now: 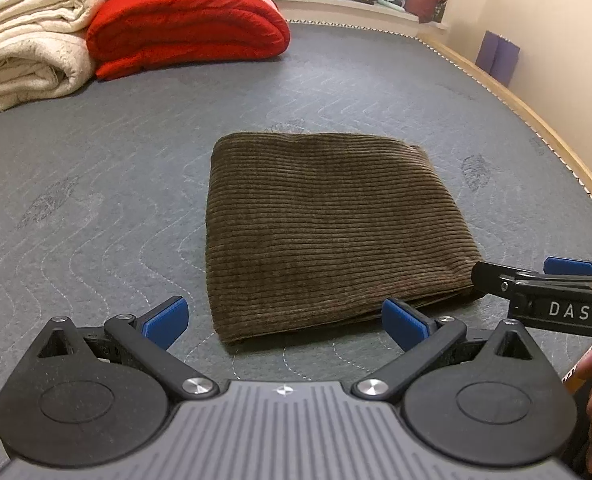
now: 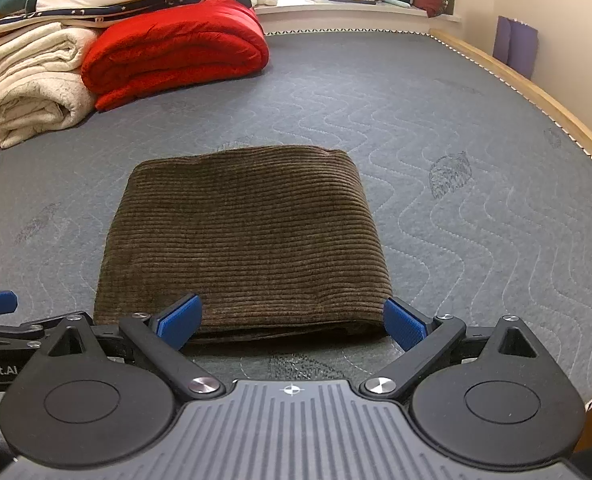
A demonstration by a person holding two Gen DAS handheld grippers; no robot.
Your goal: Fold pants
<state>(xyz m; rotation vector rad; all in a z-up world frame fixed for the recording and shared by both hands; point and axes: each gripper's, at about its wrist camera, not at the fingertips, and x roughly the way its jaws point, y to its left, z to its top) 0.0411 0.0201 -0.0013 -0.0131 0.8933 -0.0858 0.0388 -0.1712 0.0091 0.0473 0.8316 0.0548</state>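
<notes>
Bed [image 1: 135, 160]: grey quilted mattress, bare surface; folded blankets stacked at its far left corner.

Pants [image 1: 328, 232]: brown corduroy, lying mid-bed as a compact, squarish stack of several layers. Judged soft, limp, moderately heavy; ribbed nap should resist slipping. Best taken at the near layered edge, pinching all plies together, or at its two near corners.

Left hand-held gripper [image 1: 283, 322]: jaws spread, empty, just short of the near edge.

Right hand-held gripper [image 2: 291, 320]: jaws spread, straddling the near edge, gripping nothing.
</notes>
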